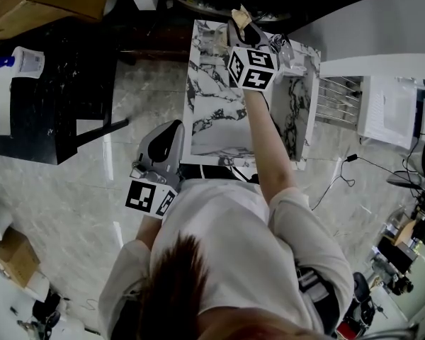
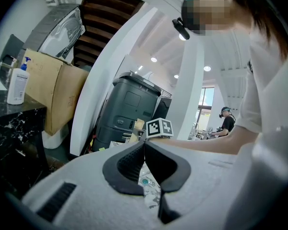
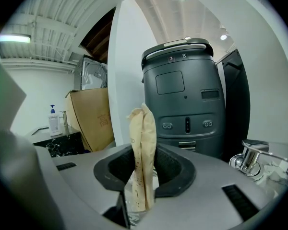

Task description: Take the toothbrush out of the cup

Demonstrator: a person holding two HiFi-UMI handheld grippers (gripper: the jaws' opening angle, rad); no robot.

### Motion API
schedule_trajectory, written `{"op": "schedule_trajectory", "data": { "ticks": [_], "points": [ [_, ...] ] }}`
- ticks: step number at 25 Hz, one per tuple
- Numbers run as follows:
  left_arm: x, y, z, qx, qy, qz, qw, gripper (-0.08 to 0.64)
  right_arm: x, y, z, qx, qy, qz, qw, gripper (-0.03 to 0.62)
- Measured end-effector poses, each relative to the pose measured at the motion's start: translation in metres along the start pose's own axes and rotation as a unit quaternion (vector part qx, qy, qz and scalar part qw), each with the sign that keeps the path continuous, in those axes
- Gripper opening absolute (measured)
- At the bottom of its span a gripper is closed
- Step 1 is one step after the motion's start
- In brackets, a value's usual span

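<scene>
Over the marble counter (image 1: 216,129), the right gripper (image 3: 144,153) clamps a paper-wrapped toothbrush (image 3: 143,128); beside that counter, the left gripper (image 2: 144,146) is closed, empty.

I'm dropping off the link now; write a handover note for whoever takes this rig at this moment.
Right gripper: shut on the paper-wrapped toothbrush, upright over the marble counter, near the tap.
Left gripper: shut, empty, back by the body.
Done: toothbrush gripped.
Left: its lower end is hidden behind the jaws, so whether it is free of the cup cannot be told; lift and check.
</scene>
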State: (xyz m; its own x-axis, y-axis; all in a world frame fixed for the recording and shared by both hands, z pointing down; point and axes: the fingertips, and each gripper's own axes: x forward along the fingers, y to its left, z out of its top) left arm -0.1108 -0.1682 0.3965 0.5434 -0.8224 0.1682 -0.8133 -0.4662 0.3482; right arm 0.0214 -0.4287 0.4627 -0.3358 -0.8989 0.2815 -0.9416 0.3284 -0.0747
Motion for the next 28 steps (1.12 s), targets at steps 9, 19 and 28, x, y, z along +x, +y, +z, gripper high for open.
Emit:
{"op": "schedule_trajectory", "data": {
  "ticks": [9,19,28],
  "points": [
    [-0.004,-0.003,-0.001,-0.004,-0.003,0.006,1.0,0.015,-0.003,0.001,-0.001,-0.002,0.001,0.001,1.0,0.103],
    [-0.008,-0.004,0.005,0.002,-0.009,0.008,0.9999,0.015,-0.012,0.003,0.012,0.005,-0.019,0.0,1.0,0.097],
    [-0.014,-0.012,0.009,0.008,-0.018,0.006,0.9998,0.015,-0.027,0.003,0.03,0.017,-0.042,0.002,0.999,0.078]
  ]
}}
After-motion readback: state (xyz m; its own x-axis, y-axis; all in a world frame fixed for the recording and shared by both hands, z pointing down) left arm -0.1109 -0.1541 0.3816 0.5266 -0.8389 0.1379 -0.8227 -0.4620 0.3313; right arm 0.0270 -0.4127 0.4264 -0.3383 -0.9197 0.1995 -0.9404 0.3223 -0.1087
